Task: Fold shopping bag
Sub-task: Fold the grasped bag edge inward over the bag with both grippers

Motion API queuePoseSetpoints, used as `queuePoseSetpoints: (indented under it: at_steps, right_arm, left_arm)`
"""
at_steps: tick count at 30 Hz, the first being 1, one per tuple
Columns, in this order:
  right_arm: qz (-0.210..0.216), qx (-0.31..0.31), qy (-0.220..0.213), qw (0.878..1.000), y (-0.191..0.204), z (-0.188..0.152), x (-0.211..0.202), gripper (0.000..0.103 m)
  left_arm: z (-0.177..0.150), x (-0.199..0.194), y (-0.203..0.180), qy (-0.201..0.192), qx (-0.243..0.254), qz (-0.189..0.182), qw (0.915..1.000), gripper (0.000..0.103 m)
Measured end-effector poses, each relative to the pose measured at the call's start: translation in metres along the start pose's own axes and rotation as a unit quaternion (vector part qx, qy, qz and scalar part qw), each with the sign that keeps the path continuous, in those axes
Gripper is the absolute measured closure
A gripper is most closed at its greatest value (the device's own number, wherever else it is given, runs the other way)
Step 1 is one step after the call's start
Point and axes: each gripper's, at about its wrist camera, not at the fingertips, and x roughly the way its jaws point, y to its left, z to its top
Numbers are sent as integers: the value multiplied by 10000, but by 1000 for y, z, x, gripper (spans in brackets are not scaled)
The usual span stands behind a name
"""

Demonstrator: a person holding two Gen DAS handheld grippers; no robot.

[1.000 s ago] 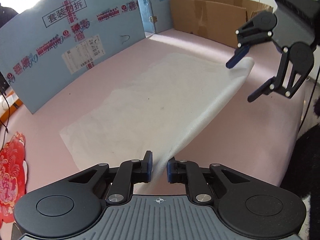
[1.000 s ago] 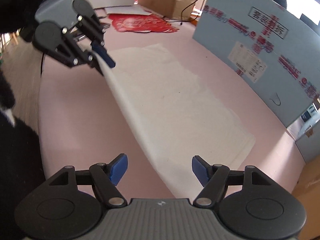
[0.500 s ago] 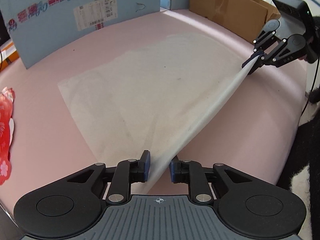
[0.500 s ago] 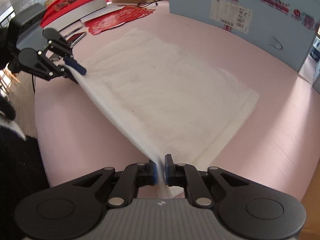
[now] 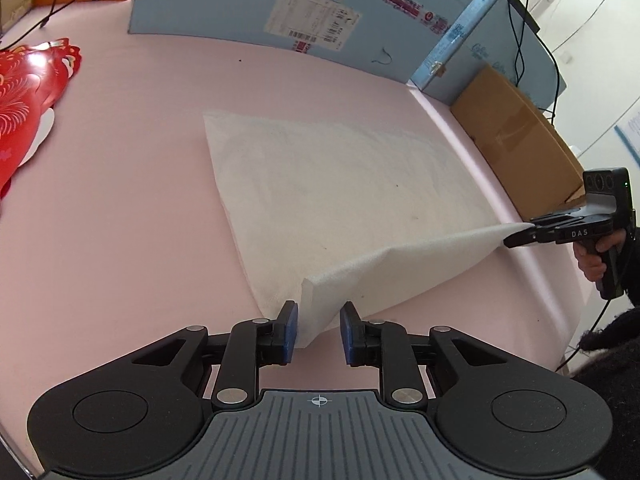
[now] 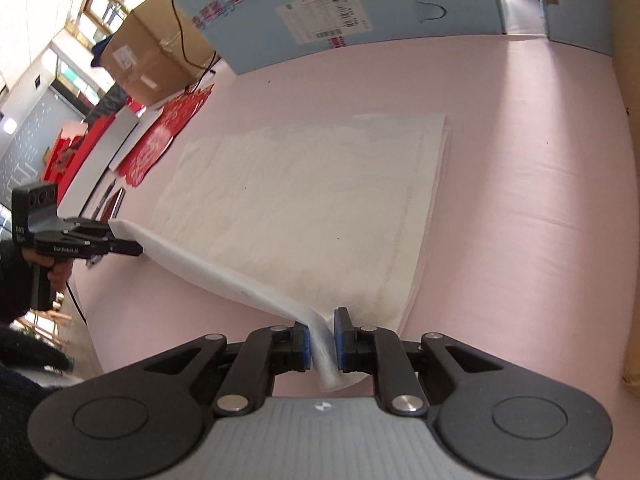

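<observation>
I have the white shopping bag (image 5: 340, 196) spread flat on the pink tabletop (image 5: 128, 184), lying toward the near edge, with its near long edge lifted off the surface and stretched between my two grippers. My left gripper (image 5: 318, 334) has one near corner of the bag between its blue pads (image 5: 289, 332); the jaws are easing apart, the fabric lies against the left pad and a clear gap shows beside the right pad, so I read this as a loose hold with the cloth sitting between the fingers and not pressed from both sides. My right gripper (image 6: 322, 340) has the other near corner between its pads (image 6: 342, 338); those jaws are parting too, and a narrow twisted strip of the fabric runs through the slot with a sliver of space on either side. In the left wrist view the right gripper sits out at the tabletop's right edge, held by a hand (image 5: 596, 256), with the bag's tip at its fingertips. A light blue panel (image 5: 304, 4) stands along the far edge, a brown cardboard box (image 5: 516, 140) by the far right corner, and red paper cut-outs (image 5: 28, 92) lie at the left edge.
</observation>
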Motion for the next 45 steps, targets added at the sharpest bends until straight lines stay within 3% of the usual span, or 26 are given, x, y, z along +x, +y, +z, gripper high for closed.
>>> queuePoseSetpoints:
  at_steps: [4,9,12,15,17,20,21,24,25,27,28,31,34,39,45]
  right_arm:
    - [99,485,-236,9985,-12,7,3,85]
    - [-81,585,-221,9980,-14,24,17,84]
    - [-173,152,74,9997,-1,27,17,92]
    - [86,-58,393,9992,9,23,12,94]
    - [147,89,426,9989,10,22,10,94]
    - [100,511,314,9981,6,24,8,94]
    - [68,771,237,9967,1,26,7,94]
    - [-56,988,188,9949,-2,30,10,92]
    - [-130,967,203,9950,-2,31,12,91]
    - [-204,834,244,9960,2,35,16,91]
    - [-185,782,245,9965,4,36,17,91]
    - [-320,588,300,9973,8,41,21,91]
    - [-421,603,324,9968,8,42,25,91]
    - [-484,792,214,9955,3,37,23,87]
    - [-779,900,46,9929,-2,29,12,77]
  left_arm:
    - [4,5,-1,3,-29,99,9999,81]
    - [7,5,-10,-41,96,278,9996,81]
    - [8,1,-13,-149,153,361,9991,81]
    - [9,-3,-13,-292,139,483,9983,67]
    - [12,-5,-17,-409,173,825,9956,65]
    - [16,-4,-41,-742,675,1594,9821,51]
    - [18,-4,-49,-852,851,1845,9754,37]
    - [20,-1,-70,-1124,1330,2465,9534,36]
    - [18,5,-84,-1261,1741,2717,9381,36]
    - [15,14,-105,-1426,2348,2796,9200,36]
    - [15,18,-114,-1482,2506,2666,9188,36]
    - [9,36,-134,-1573,2691,2155,9254,36]
    - [5,52,-144,-1531,2730,1993,9286,36]
    - [-1,82,-136,-1086,2604,2085,9364,36]
    - [-3,95,-120,-868,2400,2074,9444,36]
